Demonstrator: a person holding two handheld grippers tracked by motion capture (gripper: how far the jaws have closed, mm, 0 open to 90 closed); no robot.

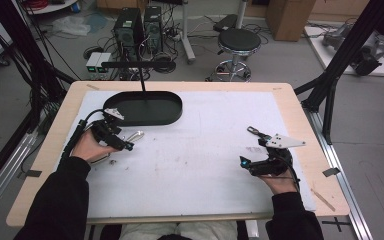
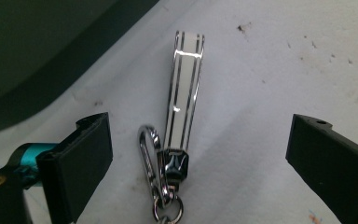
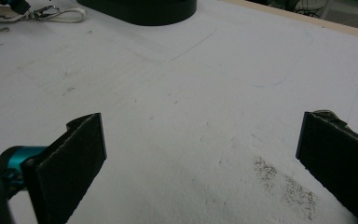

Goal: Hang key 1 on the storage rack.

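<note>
Near the left edge of the table [image 1: 300,150], your left gripper [image 1: 121,141] sits low over a key strap [image 2: 182,93], and its jaws are spread wide with nothing between them yet. That white strap with dark lines lies flat on the white mat [image 1: 195,150], and its silver clip [image 2: 150,154] and little ring [image 2: 170,212] point back toward you. It lies right in the middle of the gap between the two jaws, so it looks like you lined up on purpose to grab it. Just beyond the strap is the black tray [image 1: 145,108], close to the far left corner, with a thin black post standing in it. Maybe the strap should go in there, since it is so near. Your right gripper [image 1: 254,146] waits well apart, close to the right edge, and its jaws are spread wide too, holding nothing. It stays out of the way so the left one has room to work. Next you will likely need to go down a bit more and pinch the strap at its thick end by the clip. Go slow, because a flat strap can slip out.
</note>
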